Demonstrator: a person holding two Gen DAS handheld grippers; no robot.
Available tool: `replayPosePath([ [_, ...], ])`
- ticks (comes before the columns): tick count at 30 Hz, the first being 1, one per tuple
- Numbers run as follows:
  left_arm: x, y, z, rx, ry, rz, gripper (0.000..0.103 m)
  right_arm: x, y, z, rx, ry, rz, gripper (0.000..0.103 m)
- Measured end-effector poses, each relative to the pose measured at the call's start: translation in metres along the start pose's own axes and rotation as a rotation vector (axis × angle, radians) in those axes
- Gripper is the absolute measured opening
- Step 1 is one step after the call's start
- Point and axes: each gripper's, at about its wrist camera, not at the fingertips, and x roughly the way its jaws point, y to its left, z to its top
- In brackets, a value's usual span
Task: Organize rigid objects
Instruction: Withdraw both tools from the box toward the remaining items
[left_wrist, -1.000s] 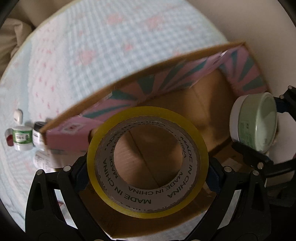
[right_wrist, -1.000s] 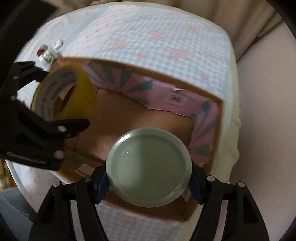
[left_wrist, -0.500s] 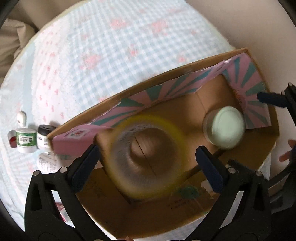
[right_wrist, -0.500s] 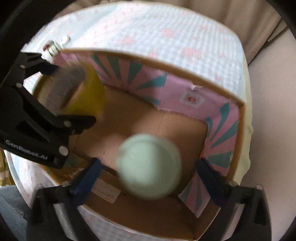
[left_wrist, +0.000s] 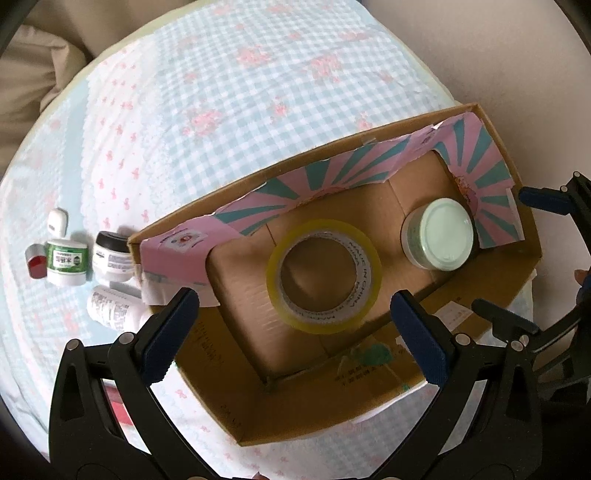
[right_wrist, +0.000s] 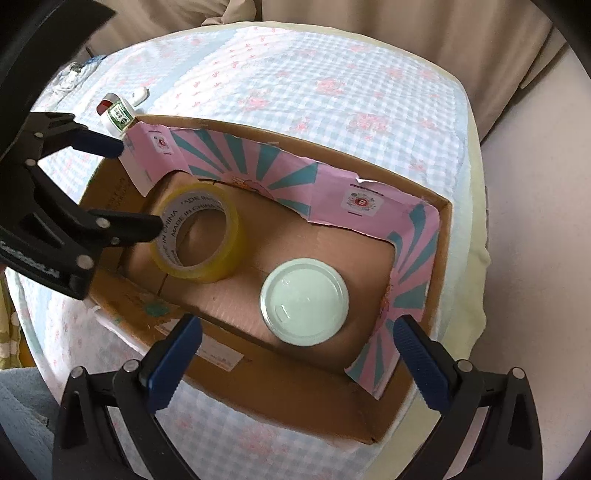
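Note:
A yellow tape roll (left_wrist: 324, 276) lies flat on the floor of an open cardboard box (left_wrist: 332, 398) lined with pink and teal paper. A pale green lidded jar (left_wrist: 439, 233) stands upright in the box to its right. My left gripper (left_wrist: 295, 332) is open and empty above the tape roll. My right gripper (right_wrist: 295, 354) is open and empty above the jar (right_wrist: 304, 301); the tape roll (right_wrist: 199, 238) and box (right_wrist: 295, 398) show there too. The left gripper (right_wrist: 129, 184) shows at the left of the right wrist view.
The box sits on a round table with a blue check cloth (left_wrist: 221, 92). Left of the box stand a green-label tub (left_wrist: 67, 262), a black-lidded jar (left_wrist: 112, 256), a lying white bottle (left_wrist: 112, 308), a red cap (left_wrist: 36, 261) and a small white item (left_wrist: 58, 221).
Both grippers opened and let go: the tape roll and the jar dropped into the box. Both grippers then rose and pulled back from the box.

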Motion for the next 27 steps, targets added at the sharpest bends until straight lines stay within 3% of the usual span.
replayPosePath([
  [6, -0.035, 0.007, -0.008, -0.011, -0.052, -0.011, 0.103, -0.013, -0.002, 0.004, 0.025, 0.016, 0.008, 0.103],
  [15, -0.128, 0.046, -0.037, -0.070, -0.185, 0.003, 0.103, -0.065, 0.027, 0.032, -0.052, -0.009, -0.015, 0.103],
  [22, -0.194, 0.109, -0.083, -0.169, -0.292, 0.018, 0.103, -0.117, 0.069, 0.060, -0.055, -0.096, 0.014, 0.103],
  [27, -0.217, 0.167, -0.124, -0.237, -0.333, 0.045, 0.103, -0.147, 0.123, 0.072, -0.040, -0.161, 0.008, 0.103],
])
